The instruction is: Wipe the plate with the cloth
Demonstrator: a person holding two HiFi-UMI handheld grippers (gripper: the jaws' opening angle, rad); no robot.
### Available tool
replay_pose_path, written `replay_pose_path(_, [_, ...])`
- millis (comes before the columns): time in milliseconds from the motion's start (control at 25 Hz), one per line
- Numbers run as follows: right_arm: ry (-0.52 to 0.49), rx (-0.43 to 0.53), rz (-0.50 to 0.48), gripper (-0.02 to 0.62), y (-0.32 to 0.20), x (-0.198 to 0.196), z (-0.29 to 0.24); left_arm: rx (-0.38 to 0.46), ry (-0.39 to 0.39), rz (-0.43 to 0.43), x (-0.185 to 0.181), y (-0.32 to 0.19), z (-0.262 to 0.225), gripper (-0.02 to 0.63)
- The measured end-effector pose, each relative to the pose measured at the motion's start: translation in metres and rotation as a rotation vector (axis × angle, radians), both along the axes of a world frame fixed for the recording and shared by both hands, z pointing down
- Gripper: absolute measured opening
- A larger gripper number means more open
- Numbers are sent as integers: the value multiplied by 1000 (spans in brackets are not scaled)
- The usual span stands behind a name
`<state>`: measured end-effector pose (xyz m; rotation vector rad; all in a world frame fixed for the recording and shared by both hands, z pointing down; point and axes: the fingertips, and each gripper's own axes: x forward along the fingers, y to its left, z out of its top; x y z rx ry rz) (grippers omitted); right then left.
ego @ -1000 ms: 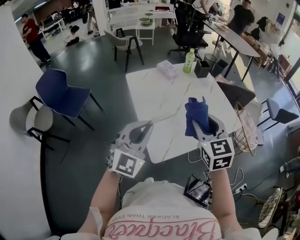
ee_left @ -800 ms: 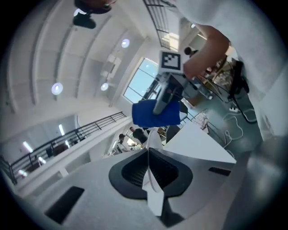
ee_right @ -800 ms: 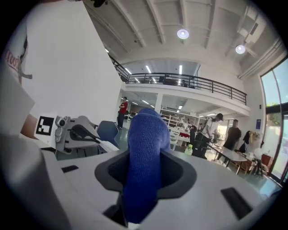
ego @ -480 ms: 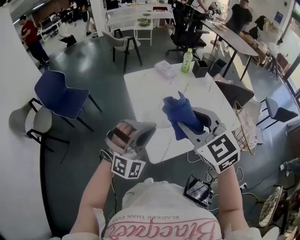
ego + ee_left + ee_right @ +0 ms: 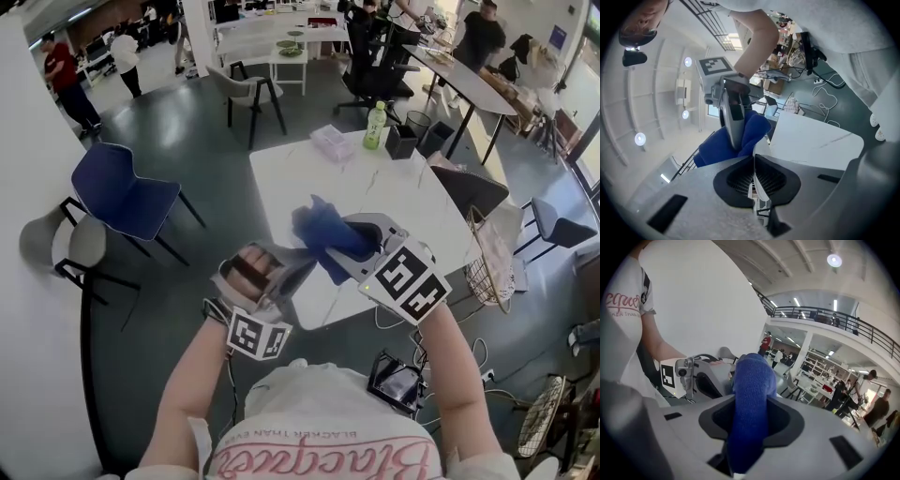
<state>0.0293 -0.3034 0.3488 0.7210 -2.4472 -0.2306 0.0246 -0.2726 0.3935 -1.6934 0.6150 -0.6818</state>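
Head view: I see both grippers held in the air over the near edge of the bench (image 5: 375, 187). Left gripper (image 5: 279, 267) is rolled on its side and roughly level, fingers clamped on the plate (image 5: 759, 150) rim. Right gripper (image 5: 352, 239) angles in from the right, fingers pinching the blue cloth (image 5: 323, 234), which is bunched against the plate.

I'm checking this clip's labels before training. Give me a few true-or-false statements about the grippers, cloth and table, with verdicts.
1. The right gripper is shut on the blue cloth. True.
2. The left gripper stands wide open. False: its jaws are closed on the thin white rim of the plate.
3. A green bottle stands on the white table. True.
4. The cloth lies spread on the table. False: it is held in the air beside the left gripper.
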Motion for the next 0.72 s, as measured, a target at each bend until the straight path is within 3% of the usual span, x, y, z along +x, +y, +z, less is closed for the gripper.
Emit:
replay_pose_path(240, [4, -28, 48, 134, -24, 21, 18, -4, -7, -25, -4, -2, 2, 11])
replay_pose_path(480, [67, -59, 151, 133, -52, 44, 47, -5, 6, -22, -12, -5, -3, 11])
replay_pose_path(720, [157, -71, 184, 132, -60, 62, 70, -22, 15, -20, -6, -1, 0, 11])
